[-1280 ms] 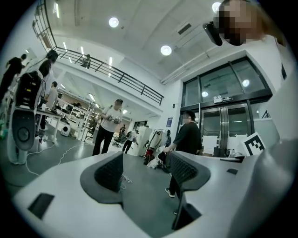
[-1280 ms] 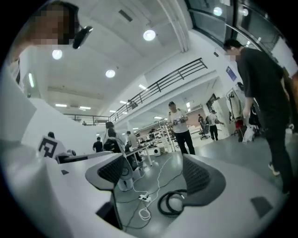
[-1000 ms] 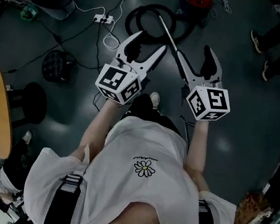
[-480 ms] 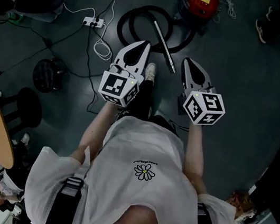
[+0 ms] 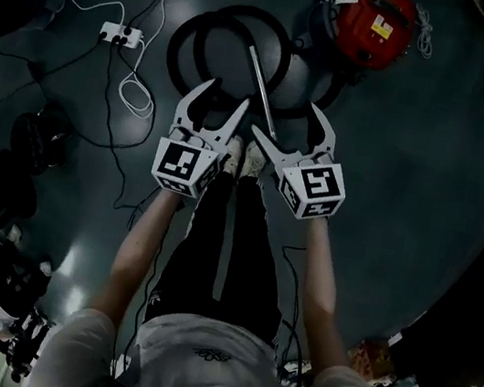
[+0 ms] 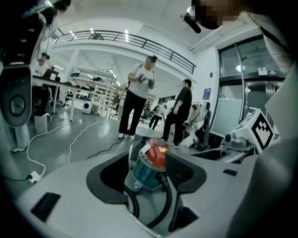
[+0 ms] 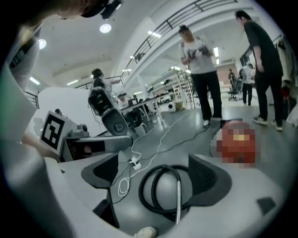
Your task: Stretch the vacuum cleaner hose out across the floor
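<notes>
Black hose (image 5: 183, 46) coiled on floor beside red canister vacuum (image 5: 374, 21); metal wand (image 5: 261, 87) across coil. Left gripper (image 5: 224, 101), right gripper (image 5: 287, 122): jaws just opening, spread, nothing between. Hose probably light, springy; wand stiff. Best hold: wand or cuff end.

Your head camera looks steeply down at the floor (image 5: 434, 157); both gripper cameras look forward, low, sharing the coiled hose (image 5: 184, 39).
</notes>
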A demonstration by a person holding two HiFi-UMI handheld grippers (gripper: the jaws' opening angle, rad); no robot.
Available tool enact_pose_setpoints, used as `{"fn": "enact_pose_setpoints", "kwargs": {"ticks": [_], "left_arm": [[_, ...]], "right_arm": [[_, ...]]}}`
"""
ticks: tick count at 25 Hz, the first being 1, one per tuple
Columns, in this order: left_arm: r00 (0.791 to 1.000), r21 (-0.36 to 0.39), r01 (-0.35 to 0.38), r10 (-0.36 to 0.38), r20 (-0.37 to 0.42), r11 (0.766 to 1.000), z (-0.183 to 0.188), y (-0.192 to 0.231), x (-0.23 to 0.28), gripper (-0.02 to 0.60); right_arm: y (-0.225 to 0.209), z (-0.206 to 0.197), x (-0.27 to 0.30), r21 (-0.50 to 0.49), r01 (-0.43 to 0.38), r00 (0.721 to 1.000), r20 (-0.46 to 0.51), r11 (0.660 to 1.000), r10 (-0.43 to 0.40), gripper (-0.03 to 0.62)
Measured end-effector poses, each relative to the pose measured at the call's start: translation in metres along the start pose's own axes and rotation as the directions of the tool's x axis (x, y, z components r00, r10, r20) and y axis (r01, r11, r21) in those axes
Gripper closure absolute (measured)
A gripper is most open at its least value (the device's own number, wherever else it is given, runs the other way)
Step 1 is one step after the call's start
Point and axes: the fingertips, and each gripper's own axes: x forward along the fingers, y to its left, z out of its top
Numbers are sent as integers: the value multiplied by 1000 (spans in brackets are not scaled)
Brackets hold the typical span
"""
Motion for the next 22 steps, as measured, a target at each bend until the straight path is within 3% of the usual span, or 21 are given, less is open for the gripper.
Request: {"fn": "enact_pose_setpoints", "kwargs": {"ticks": [2, 4, 7, 10, 14, 17, 22], "left_arm": [[998, 5, -46, 46, -42, 999, -69, 34, 54, 353], [989, -11, -81, 79, -123, 997, -147, 63, 86, 344], [967, -34, -122, 111, -231, 992, -248, 112, 113, 344], [948, -28, -152, 138, -286, 988, -313, 149, 114, 344], [925, -77, -207, 170, -340, 975, -376, 175, 97, 344], [906, -124, -237, 173, -385, 964, -412, 177, 81, 344], [904, -135, -215, 144, -403, 967, -428, 177, 79, 344]], "right_arm": [[-45, -83, 71, 31, -37, 993, -107, 999, 41, 137], [-76, -177, 125, 68, -56, 966, -247, 996, 71, 137], [-104, -301, 191, 119, -89, 883, -450, 989, 133, 138], [-125, -387, 228, 169, -67, 788, -595, 983, 156, 140], [-143, -457, 253, 209, 26, 678, -723, 978, 137, 140], [-142, -496, 261, 184, 31, 580, -804, 982, 132, 140], [-146, -524, 282, 153, 80, 526, -846, 985, 89, 141]]}}
